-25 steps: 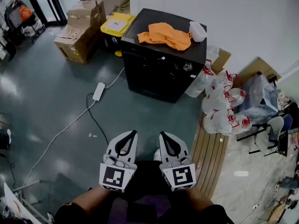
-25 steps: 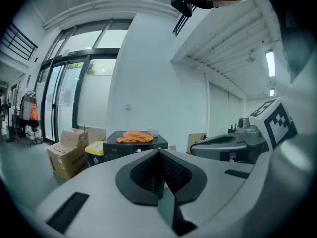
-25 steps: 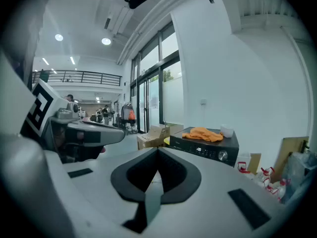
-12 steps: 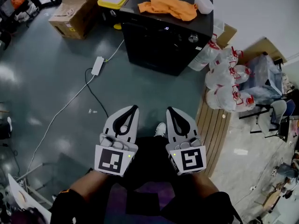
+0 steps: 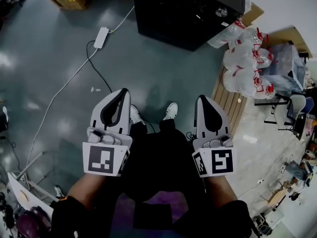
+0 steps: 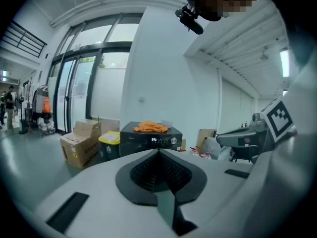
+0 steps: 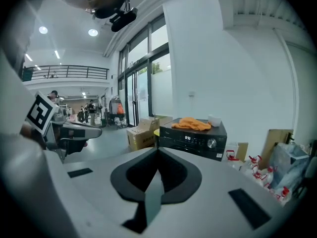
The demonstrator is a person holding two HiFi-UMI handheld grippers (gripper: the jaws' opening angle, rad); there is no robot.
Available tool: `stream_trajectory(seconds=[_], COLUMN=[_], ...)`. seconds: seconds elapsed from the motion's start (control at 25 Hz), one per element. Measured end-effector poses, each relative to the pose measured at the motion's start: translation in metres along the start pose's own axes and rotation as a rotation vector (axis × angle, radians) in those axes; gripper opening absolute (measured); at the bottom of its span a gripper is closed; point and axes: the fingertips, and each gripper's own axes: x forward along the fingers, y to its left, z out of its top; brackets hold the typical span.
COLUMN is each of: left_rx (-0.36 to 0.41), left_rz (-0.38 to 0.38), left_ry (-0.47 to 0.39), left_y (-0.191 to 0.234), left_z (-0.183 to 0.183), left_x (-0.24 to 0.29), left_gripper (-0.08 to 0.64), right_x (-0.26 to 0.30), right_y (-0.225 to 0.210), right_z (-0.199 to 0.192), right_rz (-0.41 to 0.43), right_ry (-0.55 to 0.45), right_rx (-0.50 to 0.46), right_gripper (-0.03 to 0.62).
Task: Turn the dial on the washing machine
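Nearest you, both tools sit low in front of your body: the left tongs (image 5: 122, 93) and the right tongs (image 5: 202, 99) are each clenched tight on nothing, dark ribbed pads pressed together. Just beyond them your white shoes (image 5: 171, 110) stand on the smooth grey floor (image 5: 163, 78), where a flat white power strip (image 5: 100, 37) lies farther out. Farther still, well apart from both tongs, the boxy black washing machine (image 5: 178, 19) stands beside clear plastic bottles (image 5: 245, 58). Its dial (image 7: 212, 143) is a small round metallic knob at the right end of the front panel. Expect it to be hard, smooth, a little slippery and probably stiff to turn, so pinch its rim from opposite sides. A soft orange cloth (image 7: 194, 124) lies crumpled on the lid
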Motion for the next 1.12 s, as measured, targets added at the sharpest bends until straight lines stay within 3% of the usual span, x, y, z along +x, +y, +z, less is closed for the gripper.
stream_trajectory(seconds=[0.2, 0.36, 0.72, 1.12], left_rx=[-0.029, -0.026, -0.031, 0.007], left_rz=[0.004, 0.009, 0.028, 0.034], left_ry=[-0.008, 0.038, -0.01, -0.004], left_y=[0.033, 0.055, 0.089, 0.09], left_z=[-0.021, -0.034, -0.017, 0.017], left_x=[-0.008, -0.024, -0.034, 0.047], left_gripper=[0.014, 0.014, 0.014, 0.014], right_x=[0.015, 0.024, 0.05, 0.114], right_y=[0.015, 0.04, 0.072, 0.013], right_z=[-0.013, -0.012, 0.011, 0.024], right_rz=[-0.033, -0.038, -0.02, -0.011], right_ry=[0.036, 0.036, -0.009, -0.032], right_rx=[-0.014, -0.019, -0.018, -0.001], right_gripper=[0.015, 0.015, 0.015, 0.015])
